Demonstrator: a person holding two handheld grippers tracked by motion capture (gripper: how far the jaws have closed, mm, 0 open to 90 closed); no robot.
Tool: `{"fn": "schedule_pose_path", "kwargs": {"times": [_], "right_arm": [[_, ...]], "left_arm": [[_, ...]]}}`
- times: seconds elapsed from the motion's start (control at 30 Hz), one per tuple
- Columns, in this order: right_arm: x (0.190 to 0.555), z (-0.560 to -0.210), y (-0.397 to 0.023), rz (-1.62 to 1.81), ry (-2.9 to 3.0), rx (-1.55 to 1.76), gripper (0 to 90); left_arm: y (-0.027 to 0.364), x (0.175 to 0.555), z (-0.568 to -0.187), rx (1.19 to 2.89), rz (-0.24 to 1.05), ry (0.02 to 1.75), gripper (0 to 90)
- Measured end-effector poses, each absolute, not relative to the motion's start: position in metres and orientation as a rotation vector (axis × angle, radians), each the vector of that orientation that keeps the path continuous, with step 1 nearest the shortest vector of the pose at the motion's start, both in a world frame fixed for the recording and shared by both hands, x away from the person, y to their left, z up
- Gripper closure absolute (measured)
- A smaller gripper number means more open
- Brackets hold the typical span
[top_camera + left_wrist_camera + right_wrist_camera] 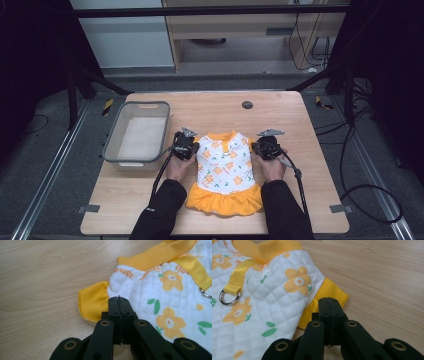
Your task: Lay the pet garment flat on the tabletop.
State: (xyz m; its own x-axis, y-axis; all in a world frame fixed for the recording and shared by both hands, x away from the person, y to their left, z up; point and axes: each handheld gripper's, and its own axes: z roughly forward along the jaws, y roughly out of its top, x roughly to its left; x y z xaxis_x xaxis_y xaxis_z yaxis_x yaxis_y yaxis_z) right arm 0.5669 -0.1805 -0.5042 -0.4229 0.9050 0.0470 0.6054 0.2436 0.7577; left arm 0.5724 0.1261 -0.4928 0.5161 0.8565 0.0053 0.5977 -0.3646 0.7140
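Black sleeves come in at the near edge of the light wooden table point(300, 150), and our two hands hold the grippers. Between them lies the little white quilted dress with orange flowers and a yellow frill point(225, 170). It is spread flat near the middle of the table, with its yellow collar on the far side and its frill on the near side.

Our left gripper point(119, 300) is clenched tight at the small yellow sleeve on the left side point(92, 303). Our right gripper point(329, 301) is clenched tight at the small yellow sleeve on the right side point(332, 291). We cannot tell if cloth is pinched in the jaws or if the tips just rest on top.

To the left sits the grey plastic tub point(116, 131), just beside the dress. We think the job has only begun. The dress is laid out and not yet folded, so folding or lifting it is what is left.
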Motion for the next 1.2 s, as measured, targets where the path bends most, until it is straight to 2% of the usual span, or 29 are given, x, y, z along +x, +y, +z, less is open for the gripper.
{"fn": "schedule_pose_path", "kwargs": {"times": [0.53,0.67,0.93,1.07,1.2], "right_arm": [[0.578,-0.506,-0.196,0.966,2.028,1.402,90.0],[0.576,-0.504,-0.196,0.977,2.036,1.397,90.0],[0.551,-0.475,-0.192,1.188,2.057,1.308,90.0],[0.529,-0.468,-0.184,1.250,2.136,1.237,90.0],[0.506,-0.473,-0.173,1.221,2.242,1.161,90.0]], "left_arm": [[0.118,0.586,-0.494,2.126,0.545,1.182,89.3],[0.120,0.585,-0.490,2.079,0.489,1.197,83.8],[0.113,0.547,-0.455,2.038,0.464,1.024,86.0],[0.107,0.522,-0.458,2.080,0.426,0.962,87.8],[0.103,0.507,-0.466,2.156,0.445,0.928,87.9]]}}
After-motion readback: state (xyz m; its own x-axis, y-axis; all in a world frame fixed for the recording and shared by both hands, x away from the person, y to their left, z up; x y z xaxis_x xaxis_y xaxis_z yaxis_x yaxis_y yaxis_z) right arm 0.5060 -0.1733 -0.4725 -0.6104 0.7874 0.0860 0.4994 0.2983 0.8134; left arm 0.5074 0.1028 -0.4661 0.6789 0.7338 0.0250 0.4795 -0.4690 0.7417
